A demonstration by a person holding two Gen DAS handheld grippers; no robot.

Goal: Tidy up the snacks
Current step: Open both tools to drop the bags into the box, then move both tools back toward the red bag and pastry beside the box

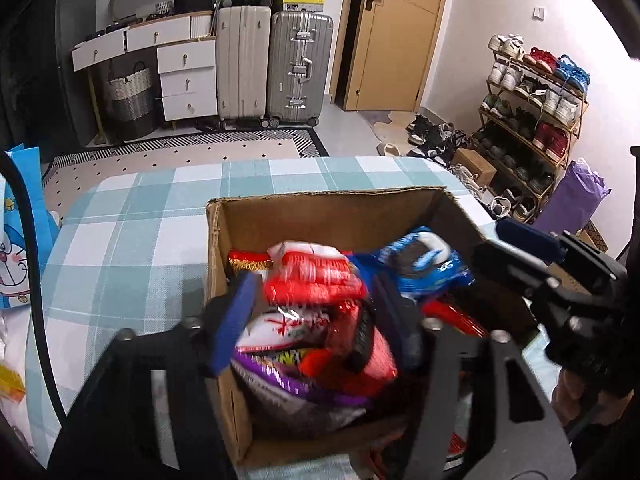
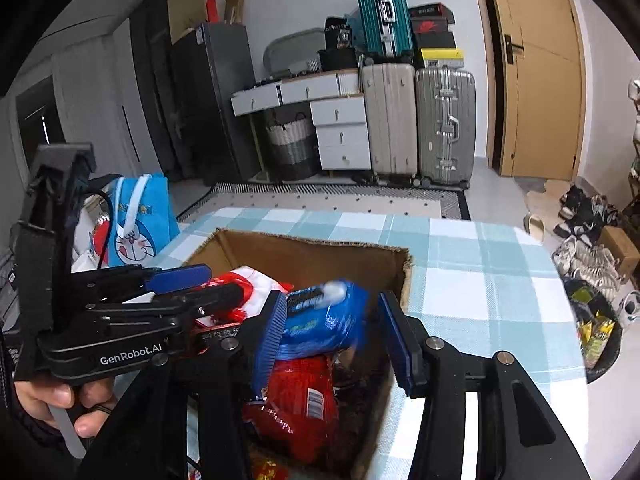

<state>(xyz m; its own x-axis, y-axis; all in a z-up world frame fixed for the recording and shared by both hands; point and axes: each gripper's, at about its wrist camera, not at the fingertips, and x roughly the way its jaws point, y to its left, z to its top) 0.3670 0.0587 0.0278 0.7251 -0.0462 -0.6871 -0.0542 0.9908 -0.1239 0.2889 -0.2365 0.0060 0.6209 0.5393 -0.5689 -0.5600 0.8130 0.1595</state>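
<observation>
While both grippers hang over the box, the scene from left to right:
Far left: blue Doraemon bag at the table edge
Surface: table in a teal-and-white check cloth; patterned rug on the floor beyond
Box: open cardboard, on the table, heaped with snacks
Left gripper: jaws apart, over the box, a red-and-white pack blurred between the fingers; whether they touch it I cannot tell
Right gripper: jaws apart, a blue pack between them and against the left pad, lying on a red pack in the box
Room: white drawers, two suitcases, wooden door, shoe rack at far right
Writing: "GenRobot.AI" on the left gripper's body in the right view; "36" on a dark item above the drawers
Unclear: pack labels are smeared and unreadable; lower packs mostly hidden
</observation>
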